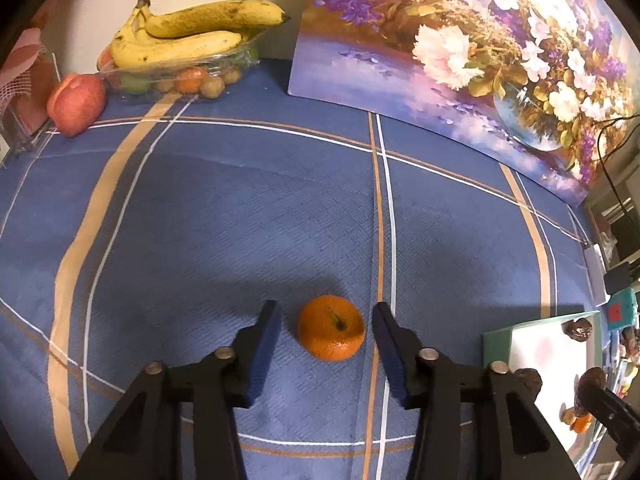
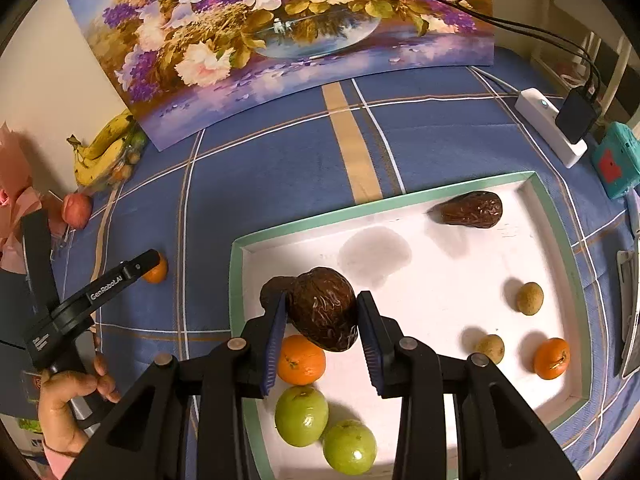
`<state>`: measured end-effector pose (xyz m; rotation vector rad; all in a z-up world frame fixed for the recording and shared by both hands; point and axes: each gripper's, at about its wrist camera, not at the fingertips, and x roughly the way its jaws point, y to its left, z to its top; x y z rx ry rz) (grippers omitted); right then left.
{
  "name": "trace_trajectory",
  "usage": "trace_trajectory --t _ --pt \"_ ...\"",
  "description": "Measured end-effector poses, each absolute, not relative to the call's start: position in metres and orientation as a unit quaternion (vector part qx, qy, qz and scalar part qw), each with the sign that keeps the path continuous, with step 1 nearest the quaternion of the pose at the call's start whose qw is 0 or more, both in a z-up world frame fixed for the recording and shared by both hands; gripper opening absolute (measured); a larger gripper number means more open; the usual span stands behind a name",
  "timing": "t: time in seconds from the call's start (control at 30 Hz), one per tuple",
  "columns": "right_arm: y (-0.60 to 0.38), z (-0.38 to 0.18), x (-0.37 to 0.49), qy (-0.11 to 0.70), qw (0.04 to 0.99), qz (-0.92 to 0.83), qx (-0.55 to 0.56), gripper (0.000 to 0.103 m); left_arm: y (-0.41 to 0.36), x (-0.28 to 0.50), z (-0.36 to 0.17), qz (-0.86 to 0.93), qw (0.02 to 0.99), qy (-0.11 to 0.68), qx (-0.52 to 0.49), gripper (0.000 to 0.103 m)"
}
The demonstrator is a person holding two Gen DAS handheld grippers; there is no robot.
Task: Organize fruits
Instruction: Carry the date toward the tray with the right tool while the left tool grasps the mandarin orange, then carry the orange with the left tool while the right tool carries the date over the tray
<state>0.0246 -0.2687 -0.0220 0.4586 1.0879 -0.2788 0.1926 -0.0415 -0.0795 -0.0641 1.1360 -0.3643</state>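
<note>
My left gripper (image 1: 326, 322) is open, its fingers on either side of a mandarin (image 1: 331, 328) that lies on the blue tablecloth, not touching it. My right gripper (image 2: 322, 320) is shut on a dark brown wrinkled avocado (image 2: 324, 314), held above the white tray (image 2: 400, 200) with a green rim. In the tray lie another dark avocado (image 2: 472, 208), two mandarins (image 2: 301, 359) (image 2: 551, 358), two green fruits (image 2: 301, 416) (image 2: 349, 447) and two small brown fruits (image 2: 529, 298) (image 2: 490, 348). The left gripper also shows in the right wrist view (image 2: 148, 262), by its mandarin (image 2: 156, 270).
A clear container (image 1: 180, 76) of small fruits with bananas (image 1: 192, 32) on top stands at the back left, a red apple (image 1: 76, 104) beside it. A flower painting (image 1: 460, 60) leans on the wall. A white power strip (image 2: 550, 128) and teal box (image 2: 616, 160) lie at the right.
</note>
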Motion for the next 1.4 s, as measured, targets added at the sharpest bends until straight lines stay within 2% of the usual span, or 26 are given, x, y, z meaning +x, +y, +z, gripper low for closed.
trace_trajectory --t 0.03,0.3,0.47,0.67,0.97,1.4 --pt "-0.269 -0.022 0.024 0.511 0.822 -0.131 0.216 0.037 -0.043 0.192 -0.080 -0.173 0.826 0.536 -0.029 0.036" --pt "-0.278 -0.020 0.021 0.506 0.821 -0.137 0.224 0.037 -0.051 0.181 -0.050 -0.186 0.833 0.521 -0.013 0.035" --pt "-0.288 -0.018 0.014 0.501 0.820 -0.148 0.234 0.037 -0.076 0.155 -0.011 -0.229 0.838 0.494 0.018 0.035" --pt "-0.309 -0.016 0.002 0.492 0.817 -0.167 0.250 0.037 -0.110 0.125 0.006 -0.297 0.818 0.490 0.041 0.035" --pt "-0.341 -0.013 -0.018 0.485 0.809 -0.200 0.264 0.037 -0.142 0.096 -0.014 -0.328 0.782 0.526 0.069 0.035" --pt "-0.340 -0.055 -0.011 0.538 0.776 -0.190 0.268 0.037 -0.160 0.083 -0.037 -0.325 0.763 0.548 0.106 0.035"
